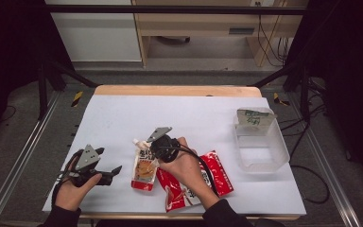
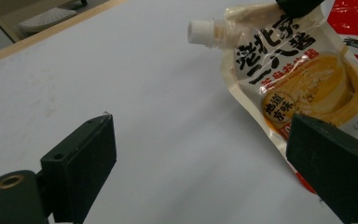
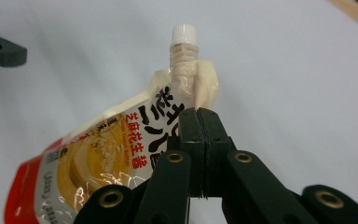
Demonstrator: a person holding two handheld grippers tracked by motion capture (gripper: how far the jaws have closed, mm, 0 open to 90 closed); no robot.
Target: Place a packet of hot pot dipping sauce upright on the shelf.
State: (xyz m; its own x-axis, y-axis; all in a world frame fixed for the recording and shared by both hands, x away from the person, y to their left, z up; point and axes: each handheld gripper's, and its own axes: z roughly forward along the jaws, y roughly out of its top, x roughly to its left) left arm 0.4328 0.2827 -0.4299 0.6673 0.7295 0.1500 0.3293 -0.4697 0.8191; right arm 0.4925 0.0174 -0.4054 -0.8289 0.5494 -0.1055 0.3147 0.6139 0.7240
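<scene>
A spouted sauce pouch (image 1: 144, 170) with a white cap, cream top and orange-red print is near the table's front middle. My right gripper (image 1: 152, 147) is shut on the pouch (image 3: 121, 154) just below its spout, jaws pressed flat together on the film. The pouch's top end is lifted while its bottom stays low. My left gripper (image 1: 114, 171) is held at the front left, open, with nothing between its jaws; it faces the pouch (image 2: 289, 79) from the side. A red packet (image 1: 196, 182) lies under my right forearm.
A clear plastic bin (image 1: 260, 139) with a green-printed packet (image 1: 253, 118) leaning inside stands at the right of the white mat (image 1: 198, 118). The wooden table edge (image 1: 175, 90) runs along the back.
</scene>
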